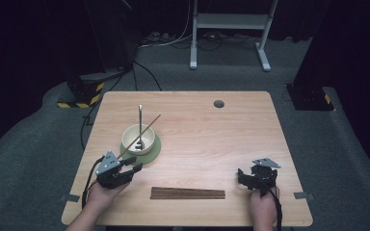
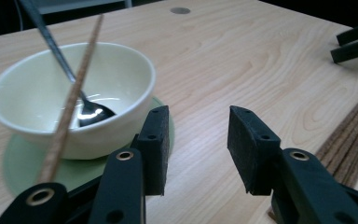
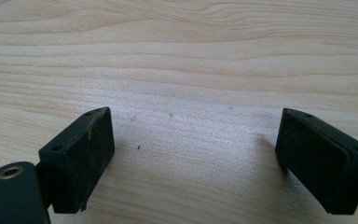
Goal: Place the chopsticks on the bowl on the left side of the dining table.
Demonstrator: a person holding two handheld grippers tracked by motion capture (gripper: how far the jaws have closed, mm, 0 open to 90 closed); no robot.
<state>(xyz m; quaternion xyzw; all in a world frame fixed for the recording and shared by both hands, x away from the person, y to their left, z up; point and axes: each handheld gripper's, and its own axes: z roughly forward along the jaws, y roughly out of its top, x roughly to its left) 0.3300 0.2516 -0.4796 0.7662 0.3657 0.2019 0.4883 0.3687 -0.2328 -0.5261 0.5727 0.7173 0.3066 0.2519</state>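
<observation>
Wooden table (image 1: 212, 144): chopstick (image 1: 142, 135) leaning across bowl (image 1: 138, 138), thin, light, stiff, slippery; we judge mid-shaft grip best. Left gripper (image 1: 134, 163) beside bowl, jaws part-open, empty; right gripper (image 1: 243, 177) wide, empty.

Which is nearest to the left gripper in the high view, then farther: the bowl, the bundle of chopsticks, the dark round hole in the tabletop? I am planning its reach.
1. Bowl, just beyond the left gripper, on a green saucer.
2. Bundle of chopsticks, lying to its right near the front edge.
3. Dark round hole, far off by the back edge.
</observation>
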